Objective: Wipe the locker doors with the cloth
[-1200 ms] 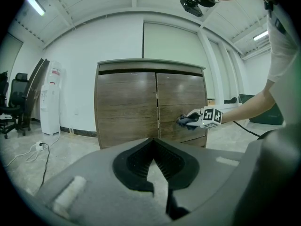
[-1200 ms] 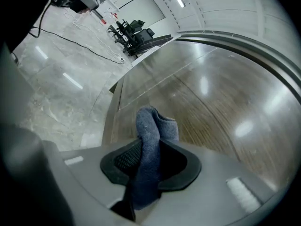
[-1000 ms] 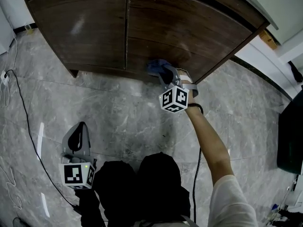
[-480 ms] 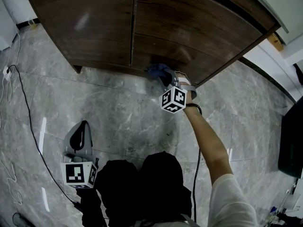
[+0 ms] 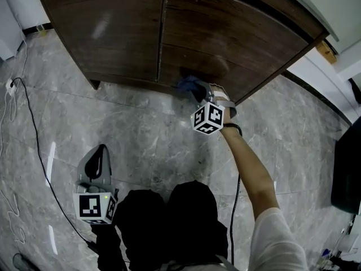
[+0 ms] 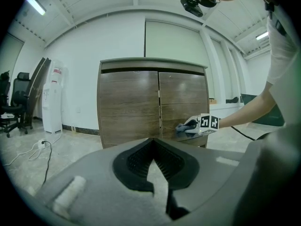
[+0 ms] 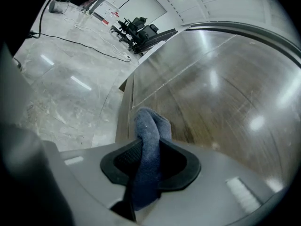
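The dark wood locker has a left door (image 5: 107, 33) and a right door (image 5: 237, 33). My right gripper (image 5: 198, 92) is shut on a blue cloth (image 5: 188, 84) and presses it against the right door, low down near the bottom edge and right of the seam. In the right gripper view the cloth (image 7: 149, 126) sticks up between the jaws of the right gripper (image 7: 150, 147), against the glossy door (image 7: 211, 88). My left gripper (image 5: 100, 151) hangs over the floor at the lower left, far from the locker. Seen in its own view, the left gripper (image 6: 151, 142) is shut and holds nothing.
A black cable (image 5: 31, 140) runs over the grey marble floor on the left to a socket strip (image 5: 10, 86). A dark object (image 5: 345, 168) stands at the right. The left gripper view shows a white water dispenser (image 6: 52, 98) and office chairs (image 6: 14, 102) left of the locker.
My right gripper has slid the cloth a little down the right door and towards the seam. The left gripper has stayed where it was.
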A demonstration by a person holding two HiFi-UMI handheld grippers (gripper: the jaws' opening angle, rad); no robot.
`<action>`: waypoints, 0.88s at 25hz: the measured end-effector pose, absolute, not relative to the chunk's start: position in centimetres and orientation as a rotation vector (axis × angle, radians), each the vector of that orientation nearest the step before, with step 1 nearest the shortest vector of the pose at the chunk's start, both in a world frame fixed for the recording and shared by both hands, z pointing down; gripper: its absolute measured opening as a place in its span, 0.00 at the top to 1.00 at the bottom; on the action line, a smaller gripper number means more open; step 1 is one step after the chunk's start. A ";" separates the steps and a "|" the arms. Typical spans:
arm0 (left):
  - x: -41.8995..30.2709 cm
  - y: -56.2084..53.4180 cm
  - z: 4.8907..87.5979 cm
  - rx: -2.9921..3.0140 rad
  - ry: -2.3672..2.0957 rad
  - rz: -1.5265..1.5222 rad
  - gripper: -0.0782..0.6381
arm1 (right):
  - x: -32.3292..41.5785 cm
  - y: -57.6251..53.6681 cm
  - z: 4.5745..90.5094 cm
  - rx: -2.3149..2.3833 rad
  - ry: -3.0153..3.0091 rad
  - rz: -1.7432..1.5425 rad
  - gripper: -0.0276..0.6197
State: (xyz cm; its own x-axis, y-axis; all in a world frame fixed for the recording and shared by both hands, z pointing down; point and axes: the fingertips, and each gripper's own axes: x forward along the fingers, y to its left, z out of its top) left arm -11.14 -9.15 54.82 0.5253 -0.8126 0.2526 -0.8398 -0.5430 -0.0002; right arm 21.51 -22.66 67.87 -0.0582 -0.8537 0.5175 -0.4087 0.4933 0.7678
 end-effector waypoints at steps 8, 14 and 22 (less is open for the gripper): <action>-10.9 -8.6 54.2 2.658 -1.421 0.308 0.89 | 21.8 -23.5 61.5 1.167 -1.650 -0.583 0.80; -10.9 -8.4 53.4 2.655 -1.421 0.295 0.89 | 21.5 -23.8 58.2 1.194 -1.594 -0.667 0.81; -11.4 -8.4 53.5 2.665 -1.432 0.262 0.89 | 20.5 -24.5 52.0 1.237 -1.505 -0.828 0.81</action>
